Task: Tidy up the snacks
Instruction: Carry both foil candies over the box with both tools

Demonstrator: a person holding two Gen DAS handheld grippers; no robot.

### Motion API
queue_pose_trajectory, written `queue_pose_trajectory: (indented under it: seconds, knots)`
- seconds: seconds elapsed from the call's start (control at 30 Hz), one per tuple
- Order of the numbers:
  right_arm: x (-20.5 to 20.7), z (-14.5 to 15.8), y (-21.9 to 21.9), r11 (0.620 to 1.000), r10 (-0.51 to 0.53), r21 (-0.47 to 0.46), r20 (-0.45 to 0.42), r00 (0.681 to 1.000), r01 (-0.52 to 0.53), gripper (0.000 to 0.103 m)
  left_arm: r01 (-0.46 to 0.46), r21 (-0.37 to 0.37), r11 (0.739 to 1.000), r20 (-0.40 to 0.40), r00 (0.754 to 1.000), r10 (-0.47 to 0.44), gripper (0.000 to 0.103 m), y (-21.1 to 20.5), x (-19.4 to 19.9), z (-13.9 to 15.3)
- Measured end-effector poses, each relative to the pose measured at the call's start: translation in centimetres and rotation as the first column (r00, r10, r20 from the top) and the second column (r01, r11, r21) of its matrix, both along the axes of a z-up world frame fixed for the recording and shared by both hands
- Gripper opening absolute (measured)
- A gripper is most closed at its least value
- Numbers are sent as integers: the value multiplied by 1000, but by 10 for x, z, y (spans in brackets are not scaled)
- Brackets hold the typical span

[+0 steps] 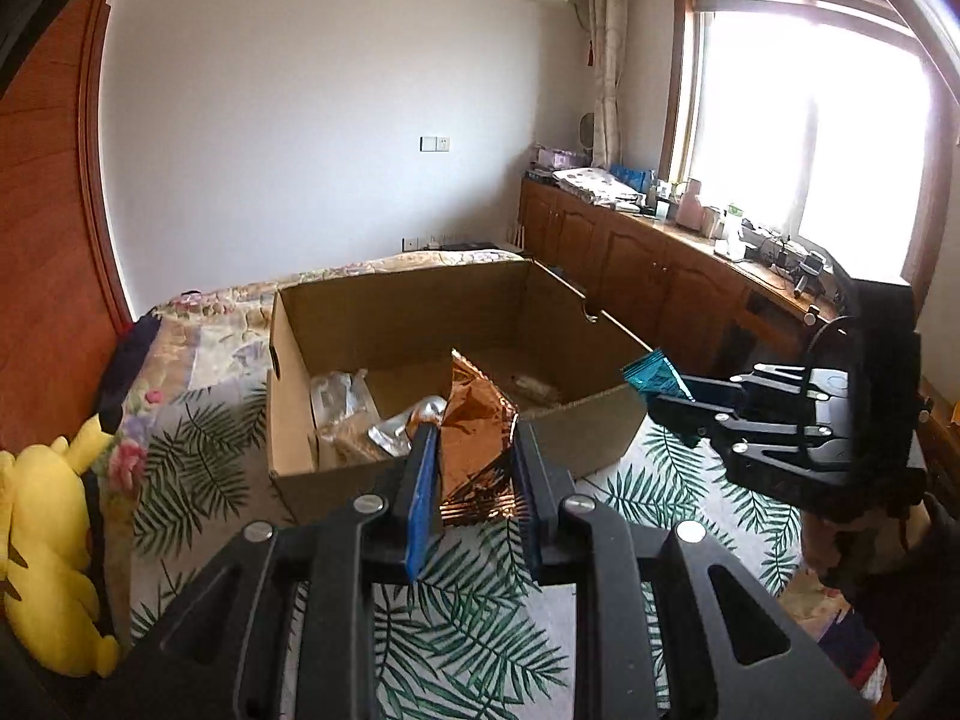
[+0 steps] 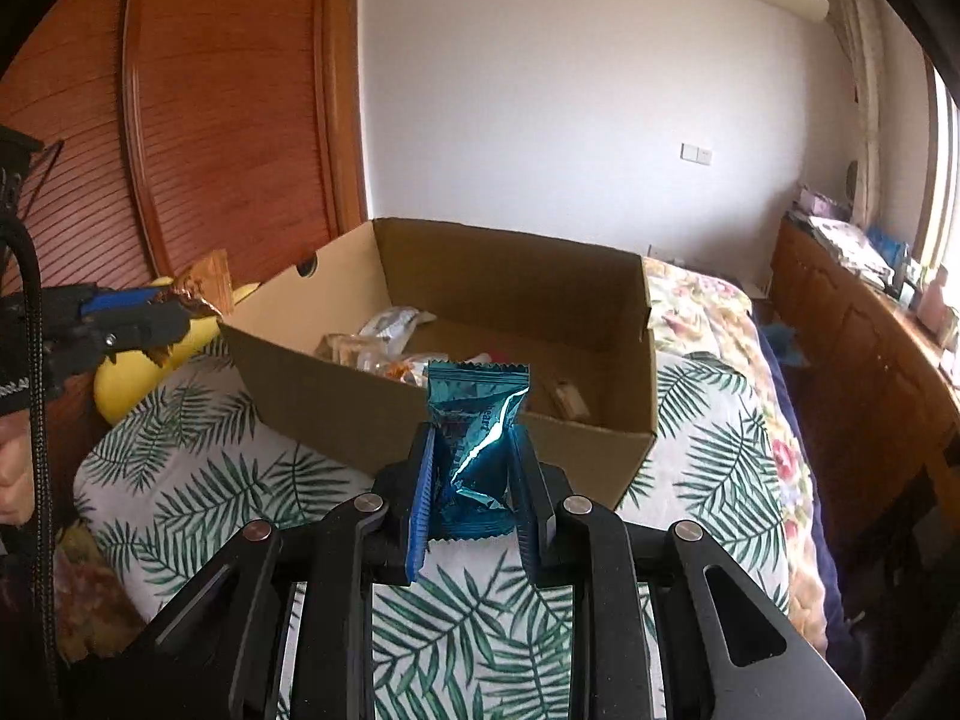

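Observation:
My left gripper [image 1: 474,438] is shut on a copper-brown foil snack packet [image 1: 474,438] just in front of the open cardboard box [image 1: 420,306] on the bed. My right gripper [image 2: 471,444] is shut on a teal foil snack packet [image 2: 477,420], held above the box's near wall [image 2: 360,408]. Each gripper shows in the other view: the right one with the teal packet [image 1: 651,375], the left one with the brown packet [image 2: 204,285]. Several wrapped snacks [image 1: 345,408] lie inside the box.
A bedspread with a green leaf print [image 2: 198,480] covers the bed. A yellow plush toy [image 1: 48,540] lies at the bed's left edge. A wooden wardrobe [image 2: 228,120] stands left; a cluttered wooden cabinet [image 1: 660,264] runs under the window at right.

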State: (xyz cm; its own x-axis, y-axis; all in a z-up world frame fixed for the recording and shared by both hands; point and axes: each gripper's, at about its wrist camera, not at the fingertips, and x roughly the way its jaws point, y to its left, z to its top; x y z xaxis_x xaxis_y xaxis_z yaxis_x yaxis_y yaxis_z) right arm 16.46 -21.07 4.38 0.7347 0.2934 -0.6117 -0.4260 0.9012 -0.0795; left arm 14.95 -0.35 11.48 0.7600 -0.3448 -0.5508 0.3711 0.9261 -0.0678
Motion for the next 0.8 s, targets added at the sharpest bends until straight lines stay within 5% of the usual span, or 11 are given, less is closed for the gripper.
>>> queue_pose_trajectory:
  seconds: [0.4, 0.8]
  knots:
    - [22, 4, 9, 999, -17, 28, -14, 1000, 18, 22, -29, 9, 1000, -17, 999, 29, 22, -1, 35, 6]
    - [64, -11, 22, 998, -70, -3, -48, 996, 70, 22, -115, 27, 993, -96, 989, 117, 22, 8, 90, -27]
